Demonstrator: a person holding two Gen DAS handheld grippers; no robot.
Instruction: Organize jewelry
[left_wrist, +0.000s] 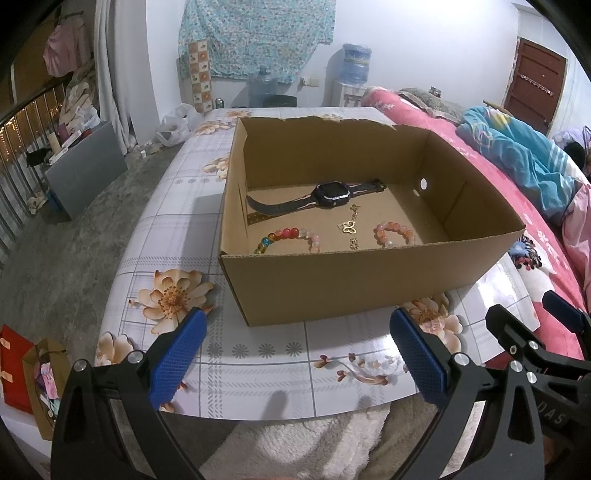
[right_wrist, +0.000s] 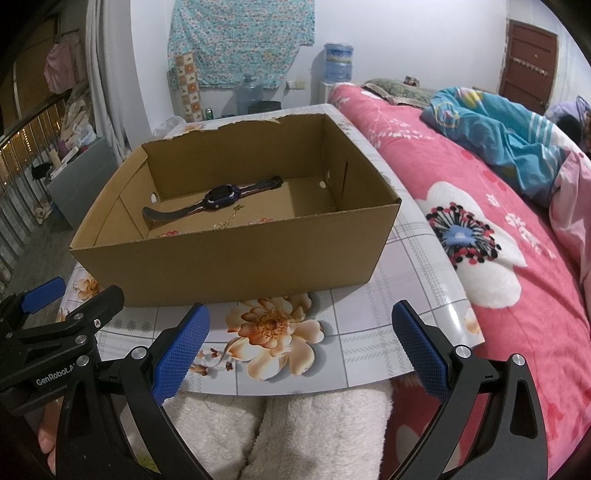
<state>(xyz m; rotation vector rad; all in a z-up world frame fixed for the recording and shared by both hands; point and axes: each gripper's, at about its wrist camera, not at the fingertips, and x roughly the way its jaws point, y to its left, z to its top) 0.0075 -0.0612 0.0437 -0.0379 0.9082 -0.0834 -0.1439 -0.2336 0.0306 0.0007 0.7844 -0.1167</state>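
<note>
An open cardboard box (left_wrist: 332, 284) stands on the floral table (left_wrist: 258, 354). Inside lie a dark smartwatch (left_wrist: 325, 194), a multicoloured bead bracelet (left_wrist: 291, 236), a pink bead bracelet (left_wrist: 393, 233) and a gold butterfly chain (left_wrist: 349, 226). My left gripper (left_wrist: 295, 339) is open and empty, just short of the box's near wall. My right gripper (right_wrist: 301, 336) is open and empty over the table's near edge. In the right wrist view the box (right_wrist: 229, 266) hides most of its contents; the watch (right_wrist: 219, 197) shows.
A bed with a pink floral blanket (right_wrist: 498, 240) runs along the table's right side. White fleece (right_wrist: 295, 435) lies below the table's near edge. The other gripper shows at each view's edge, the right one in the left wrist view (left_wrist: 546, 332). Bags (left_wrist: 33, 376) sit on the floor at left.
</note>
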